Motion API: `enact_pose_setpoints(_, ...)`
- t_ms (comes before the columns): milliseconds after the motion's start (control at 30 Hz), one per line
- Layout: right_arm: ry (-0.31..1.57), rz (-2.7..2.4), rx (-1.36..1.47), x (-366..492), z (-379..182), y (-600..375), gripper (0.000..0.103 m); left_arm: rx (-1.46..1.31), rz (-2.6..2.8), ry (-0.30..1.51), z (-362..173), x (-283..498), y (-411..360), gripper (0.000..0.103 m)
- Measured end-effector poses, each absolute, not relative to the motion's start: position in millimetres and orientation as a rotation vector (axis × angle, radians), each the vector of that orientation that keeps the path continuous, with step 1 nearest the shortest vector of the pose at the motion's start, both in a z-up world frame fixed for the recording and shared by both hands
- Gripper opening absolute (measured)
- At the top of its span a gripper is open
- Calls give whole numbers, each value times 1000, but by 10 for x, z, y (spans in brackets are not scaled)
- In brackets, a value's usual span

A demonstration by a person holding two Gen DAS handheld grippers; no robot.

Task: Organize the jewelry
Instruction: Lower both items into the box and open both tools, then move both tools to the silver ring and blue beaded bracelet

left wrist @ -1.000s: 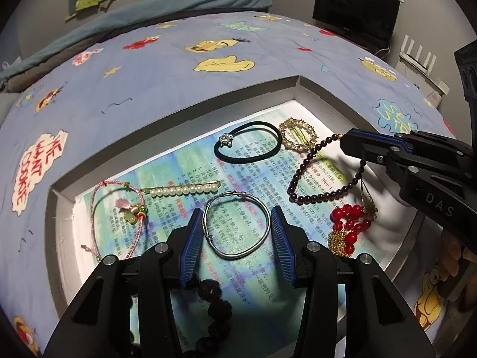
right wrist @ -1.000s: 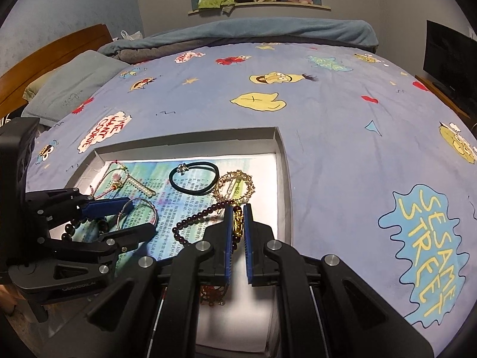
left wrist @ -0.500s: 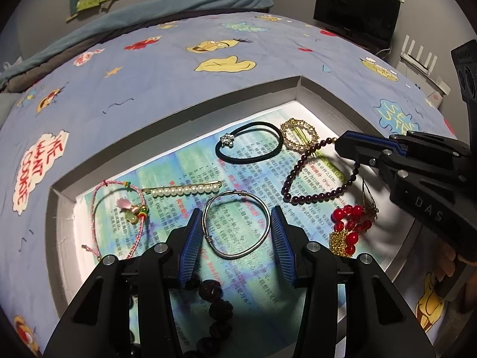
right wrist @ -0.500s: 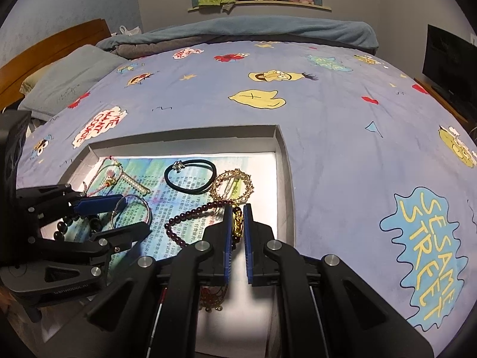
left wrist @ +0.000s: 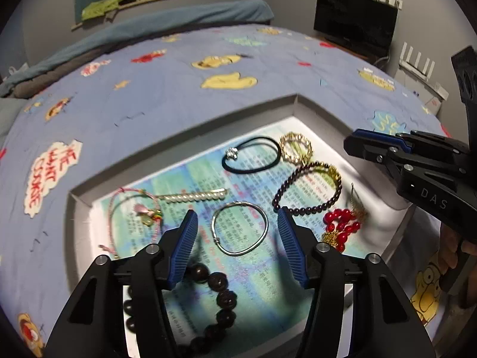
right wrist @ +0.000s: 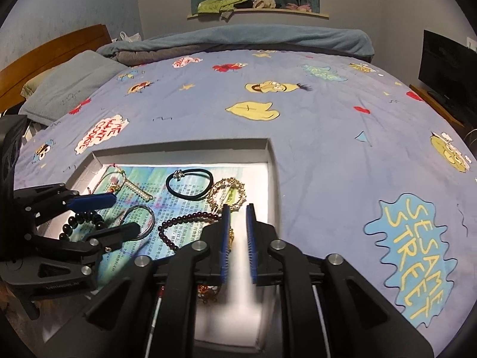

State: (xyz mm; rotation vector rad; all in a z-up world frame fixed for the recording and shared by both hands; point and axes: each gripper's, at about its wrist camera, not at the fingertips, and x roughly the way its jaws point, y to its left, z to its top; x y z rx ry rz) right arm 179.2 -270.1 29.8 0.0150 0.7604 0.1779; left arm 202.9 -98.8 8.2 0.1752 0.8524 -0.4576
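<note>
My left fingers (left wrist: 190, 240) are opening around one silver bangle (left wrist: 239, 228), untouched; right fingers (right wrist: 225, 240) opening, narrow, empty. Tray (left wrist: 184, 125) holds two bead bracelets.

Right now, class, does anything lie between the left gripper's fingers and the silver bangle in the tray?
Nothing visible does. The left gripper is opening, and the silver bangle lies flat on the printed paper between its fingers, untouched. The big black beads lie nearer the camera, and the dark beaded bracelet lies off to the right.
</note>
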Motion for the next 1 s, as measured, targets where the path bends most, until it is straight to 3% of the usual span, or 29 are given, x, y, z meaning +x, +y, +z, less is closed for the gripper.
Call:
enact_pose_setpoints(67,750,175,24,1746,346,-2733,20,167,-450,834,136,1996,-956,69)
enact_pose_setpoints(200,732,165,46,1645,436,-2793,46,147,-443,805,239,1906,-876,73)
enact_pose_setpoints(267,733,161,50,1600,464,-2806,51,144,-433,798,264,1861,-842,79)
enact_pose_setpoints(333,734,158,54,1554,482,-2820,62,145,-417,789,290,1818,-799,80)
enact_pose_setpoints(533,724,151,71,1378,559,-2859,83,119,-384,756,411,1683,-630,85)
enact_pose_setpoints(600,718,153,74,1319,586,-2865,88,121,-367,736,446,1621,-583,91)
enact_pose_setpoints(733,700,154,80,1189,651,-2862,97,126,-347,712,518,1500,-503,92)
enact_pose_setpoints(1000,690,156,84,905,721,-2798,98,74,-317,680,611,1228,-264,93)
